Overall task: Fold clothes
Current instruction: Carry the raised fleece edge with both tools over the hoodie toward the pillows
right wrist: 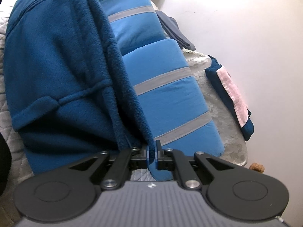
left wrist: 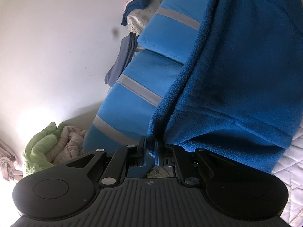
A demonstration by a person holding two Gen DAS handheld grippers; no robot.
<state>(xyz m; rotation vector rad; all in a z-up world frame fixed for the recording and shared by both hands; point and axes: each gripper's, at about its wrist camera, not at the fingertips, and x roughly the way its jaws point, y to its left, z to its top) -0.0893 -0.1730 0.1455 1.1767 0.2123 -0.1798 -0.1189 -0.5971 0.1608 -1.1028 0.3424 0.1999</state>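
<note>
A dark blue fleece garment (left wrist: 242, 71) hangs in folds across the right of the left wrist view. My left gripper (left wrist: 151, 147) is shut on the fleece's edge, cloth pinched between its black fingers. In the right wrist view the same blue fleece (right wrist: 56, 66) fills the left half, with a seam running across it. My right gripper (right wrist: 151, 151) is shut on another part of the fleece's edge. The garment hangs lifted between both grippers over a white quilted surface (left wrist: 291, 157).
Behind the fleece stand light blue cushions with grey stripes (right wrist: 166, 94) on a lace-covered ledge (right wrist: 223, 117). Folded dark blue and pink cloth (right wrist: 234, 92) lies there against a white wall. A green and pink bundle (left wrist: 53, 147) sits at lower left.
</note>
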